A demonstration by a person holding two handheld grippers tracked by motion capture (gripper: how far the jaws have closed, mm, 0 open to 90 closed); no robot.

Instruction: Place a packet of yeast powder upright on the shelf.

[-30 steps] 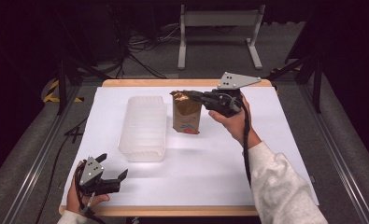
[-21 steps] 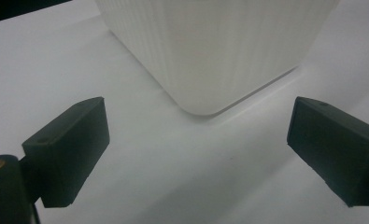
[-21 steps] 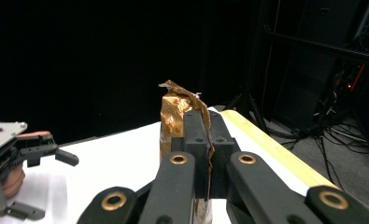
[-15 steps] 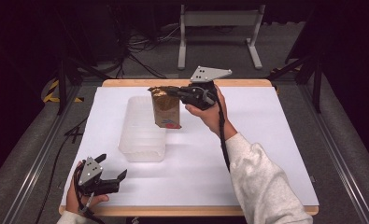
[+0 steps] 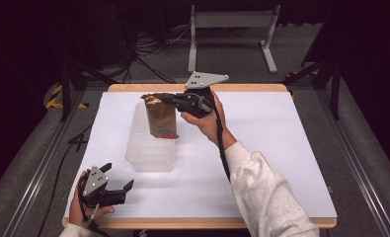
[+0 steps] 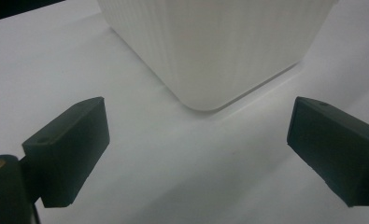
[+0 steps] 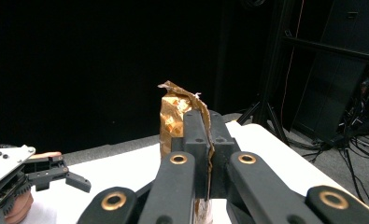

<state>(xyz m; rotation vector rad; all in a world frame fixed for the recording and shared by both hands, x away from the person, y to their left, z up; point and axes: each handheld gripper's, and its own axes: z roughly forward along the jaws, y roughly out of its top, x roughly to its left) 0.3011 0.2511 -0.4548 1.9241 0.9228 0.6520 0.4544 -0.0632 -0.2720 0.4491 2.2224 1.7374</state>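
Note:
A gold-brown foil bag (image 5: 161,118) with a red patch near its bottom hangs upright over the far part of a clear ribbed plastic container (image 5: 150,148). My right gripper (image 5: 158,98) is shut on the bag's crumpled top edge, and the right gripper view shows the bag (image 7: 175,119) pinched between its jaws. My left gripper (image 5: 118,189) rests open near the table's front left corner, apart from the container. In the left gripper view the container's rounded corner (image 6: 219,51) stands just beyond the wide-open jaws.
The white table (image 5: 281,148) has a wooden rim. A metal stand (image 5: 232,29) and cables lie on the floor behind it. Dark rails run along both sides.
My right gripper has carried the bag leftward from the table's middle to above the container. The left gripper has stayed in place.

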